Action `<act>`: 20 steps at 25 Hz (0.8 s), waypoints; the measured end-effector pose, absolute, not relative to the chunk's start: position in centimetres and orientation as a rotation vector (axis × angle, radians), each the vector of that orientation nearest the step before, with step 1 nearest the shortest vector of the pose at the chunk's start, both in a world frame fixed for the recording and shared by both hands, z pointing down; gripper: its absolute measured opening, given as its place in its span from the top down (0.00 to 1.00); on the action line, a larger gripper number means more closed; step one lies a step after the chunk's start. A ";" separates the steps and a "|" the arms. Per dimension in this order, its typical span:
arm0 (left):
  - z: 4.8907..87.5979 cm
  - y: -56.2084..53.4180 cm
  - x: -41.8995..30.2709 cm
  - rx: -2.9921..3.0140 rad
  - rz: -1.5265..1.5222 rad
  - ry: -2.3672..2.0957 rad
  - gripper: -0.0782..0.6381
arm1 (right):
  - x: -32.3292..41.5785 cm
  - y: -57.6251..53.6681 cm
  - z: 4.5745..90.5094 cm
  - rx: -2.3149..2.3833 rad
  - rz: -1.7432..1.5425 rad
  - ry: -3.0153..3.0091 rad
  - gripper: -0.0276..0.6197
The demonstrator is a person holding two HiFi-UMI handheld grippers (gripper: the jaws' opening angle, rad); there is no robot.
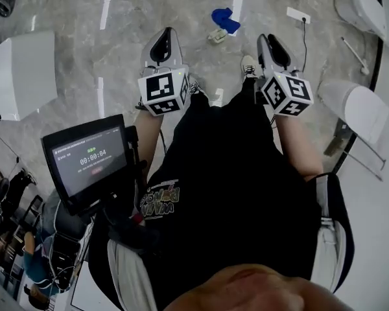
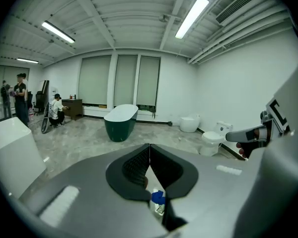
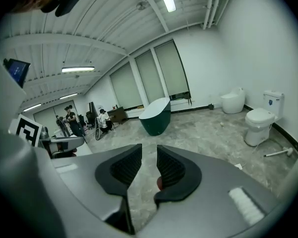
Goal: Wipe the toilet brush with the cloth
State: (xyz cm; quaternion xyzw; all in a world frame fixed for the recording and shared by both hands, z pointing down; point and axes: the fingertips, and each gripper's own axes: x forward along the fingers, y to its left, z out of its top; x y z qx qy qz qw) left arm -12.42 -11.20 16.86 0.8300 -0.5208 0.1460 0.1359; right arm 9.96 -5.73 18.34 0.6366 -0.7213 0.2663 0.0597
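A blue cloth (image 1: 225, 19) lies crumpled on the grey marble floor ahead of my feet; through the left gripper's lower gap I see the cloth (image 2: 158, 197) again. A thin white rod, perhaps the toilet brush (image 1: 355, 54), lies on the floor by a white toilet (image 1: 369, 10); the right gripper view shows the rod (image 3: 277, 153) beside the toilet (image 3: 260, 123). My left gripper (image 1: 166, 32) (image 2: 149, 147) is held in the air, jaws shut and empty. My right gripper (image 1: 263, 39) (image 3: 149, 150) is open with nothing between its pads.
A small white and green object (image 1: 217, 36) lies by the cloth. A white fixture (image 1: 353, 105) stands at the right, another (image 1: 23, 73) at the left. A screen (image 1: 84, 161) hangs at my left hip. A dark green bathtub (image 2: 120, 122) and people are farther off.
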 end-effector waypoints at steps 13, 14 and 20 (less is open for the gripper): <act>18.9 -7.3 -9.7 2.477 0.495 -1.394 0.89 | 11.3 -0.1 20.5 2.020 0.830 -2.085 0.82; 19.1 -6.5 -9.1 2.482 0.504 -1.412 0.89 | 11.9 0.5 20.7 2.009 0.824 -2.098 0.82; 23.1 -5.4 -5.7 2.378 0.492 -1.501 0.89 | 15.2 -0.4 25.8 1.853 0.841 -2.147 0.82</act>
